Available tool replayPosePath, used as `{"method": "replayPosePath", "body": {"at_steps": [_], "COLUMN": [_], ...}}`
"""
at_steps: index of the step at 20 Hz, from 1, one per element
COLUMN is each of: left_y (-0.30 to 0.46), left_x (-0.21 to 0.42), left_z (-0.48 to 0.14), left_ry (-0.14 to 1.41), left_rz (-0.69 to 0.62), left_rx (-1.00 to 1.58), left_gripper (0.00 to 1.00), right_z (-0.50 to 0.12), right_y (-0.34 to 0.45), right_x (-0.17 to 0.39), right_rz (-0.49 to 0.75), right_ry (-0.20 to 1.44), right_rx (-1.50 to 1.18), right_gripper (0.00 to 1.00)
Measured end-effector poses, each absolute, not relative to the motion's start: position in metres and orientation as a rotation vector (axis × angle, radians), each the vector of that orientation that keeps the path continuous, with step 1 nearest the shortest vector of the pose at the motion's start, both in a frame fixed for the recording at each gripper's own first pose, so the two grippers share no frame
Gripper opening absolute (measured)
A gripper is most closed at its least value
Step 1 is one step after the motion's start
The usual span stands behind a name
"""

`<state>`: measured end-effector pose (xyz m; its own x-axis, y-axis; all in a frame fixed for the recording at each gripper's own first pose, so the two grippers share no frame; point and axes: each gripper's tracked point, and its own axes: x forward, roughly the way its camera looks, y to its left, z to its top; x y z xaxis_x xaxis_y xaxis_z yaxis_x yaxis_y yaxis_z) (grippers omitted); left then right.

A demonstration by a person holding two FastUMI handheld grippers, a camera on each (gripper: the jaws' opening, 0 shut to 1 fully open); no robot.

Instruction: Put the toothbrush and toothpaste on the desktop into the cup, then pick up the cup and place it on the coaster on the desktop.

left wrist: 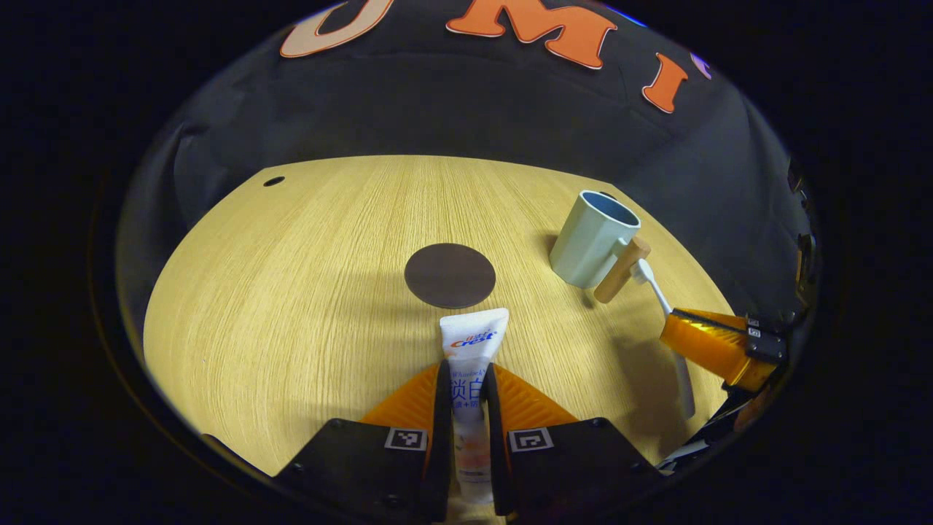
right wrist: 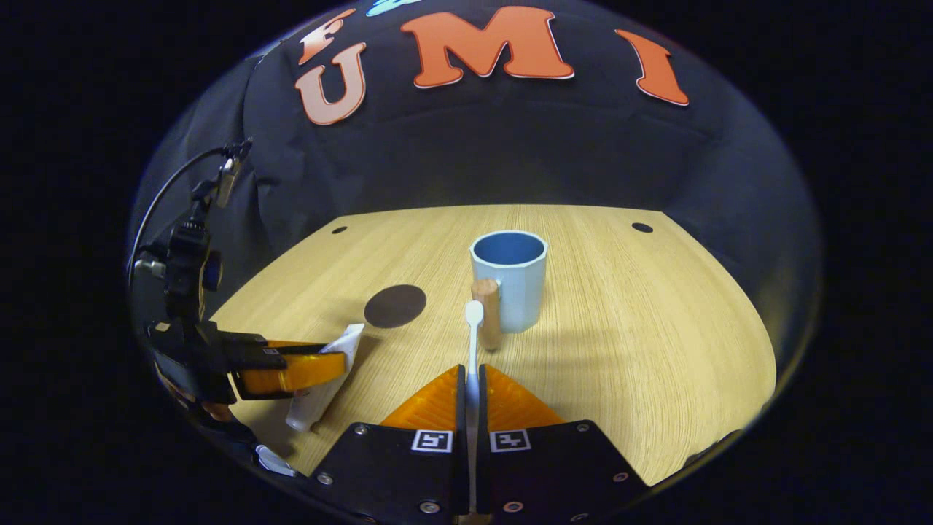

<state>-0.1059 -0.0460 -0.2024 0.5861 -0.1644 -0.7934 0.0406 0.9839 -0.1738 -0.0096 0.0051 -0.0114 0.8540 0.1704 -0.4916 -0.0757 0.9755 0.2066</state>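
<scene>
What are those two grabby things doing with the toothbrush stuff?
The left gripper is shut on the toothpaste. The right gripper is shut on the toothbrush. The cup stands empty on the table, and the round coaster is bare. Nothing has gone into the cup yet.

Warm light on the desktop (left wrist: pixel 306 292), soft shadows, fisheye-bent edges, sharp focus

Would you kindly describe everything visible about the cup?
The cup is a pale blue-green faceted mug, seemingly plastic or ceramic, with a darker blue, empty interior. A wood-coloured cylindrical handle stands on its near side in the right gripper view. It stands upright on the wooden desktop, right of the dark round coaster. Nothing grips it.
</scene>
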Motion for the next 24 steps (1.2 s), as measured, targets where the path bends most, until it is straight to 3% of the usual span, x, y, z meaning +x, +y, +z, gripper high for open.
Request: {"method": "replayPosePath", "body": {"at_steps": [8,15,18,24], "left_y": [-0.047,-0.046,-0.048,-0.048], "left_x": [-0.102,-0.101,-0.094,-0.090], "left_z": [-0.194,-0.176,-0.181,-0.164], "left_ry": [0.906,0.856,0.841,0.777], "left_rz": [-0.121,-0.136,-0.147,-0.182], "left_rx": [-0.157,-0.190,-0.212,-0.231], "left_gripper": [0.27,0.27,0.20,0.22], "right_z": [0.033,0.063,0.074,0.095], "right_y": [-0.005,-0.017,-0.018,-0.027], "right_x": [-0.005,0.027,0.038,0.058], "right_rz": [0.167,0.174,0.175,0.152], "right_ry": [0.405,0.264,0.227,0.113], "right_rx": [0.191,0.195,0.204,0.220], "right_gripper": [0.04,0.04,0.04,0.04]}}
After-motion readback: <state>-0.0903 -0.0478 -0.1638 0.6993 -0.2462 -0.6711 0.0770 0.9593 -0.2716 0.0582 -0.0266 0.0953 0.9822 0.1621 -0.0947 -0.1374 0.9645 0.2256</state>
